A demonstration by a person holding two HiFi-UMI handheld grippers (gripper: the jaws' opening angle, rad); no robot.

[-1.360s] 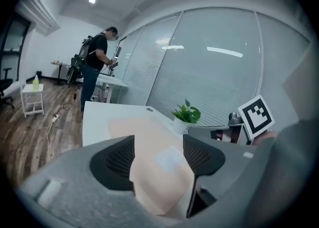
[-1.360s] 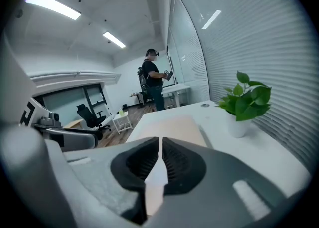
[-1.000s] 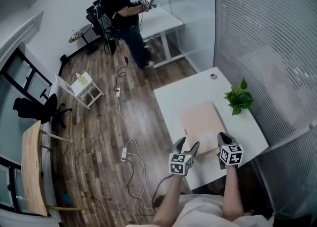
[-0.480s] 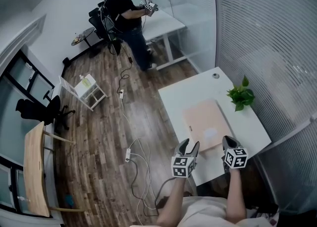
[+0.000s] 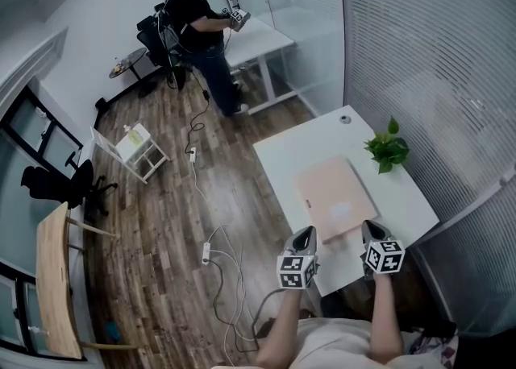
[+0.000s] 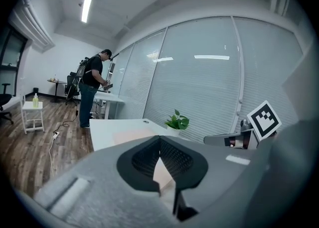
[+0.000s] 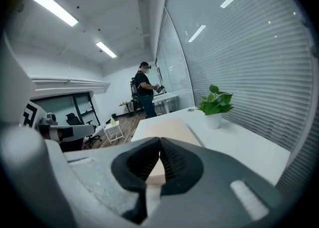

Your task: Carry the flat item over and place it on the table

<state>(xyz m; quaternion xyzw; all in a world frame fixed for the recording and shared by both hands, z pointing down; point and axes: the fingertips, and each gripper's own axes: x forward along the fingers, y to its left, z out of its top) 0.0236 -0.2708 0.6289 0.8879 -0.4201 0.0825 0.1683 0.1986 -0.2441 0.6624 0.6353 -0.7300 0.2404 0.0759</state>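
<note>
The flat item (image 5: pixel 334 186), a pale pink board, lies flat on the white table (image 5: pixel 282 154). It also shows as a pale sheet in the left gripper view (image 6: pixel 130 135) and just beyond the jaws in the right gripper view (image 7: pixel 167 130). My left gripper (image 5: pixel 305 235) sits at the table's near-left edge, beside the board's near corner. Its jaws are shut, pads meeting (image 6: pixel 160 139) with nothing between them. My right gripper (image 5: pixel 369 229) is over the board's near-right corner, and its jaws are also shut and empty (image 7: pixel 160 140).
A potted green plant (image 5: pixel 385 150) stands on the table by the blinds. A person (image 5: pixel 197 21) stands at a far white desk. On the wood floor are cables (image 5: pixel 218 263), a small white cart (image 5: pixel 137 146), a black chair (image 5: pixel 56 178) and a wooden table (image 5: pixel 52 279).
The left gripper's jaws have gone from wide open to shut on nothing. Both grippers sit a little closer to the table's near edge. The board has stayed flat on the table.
</note>
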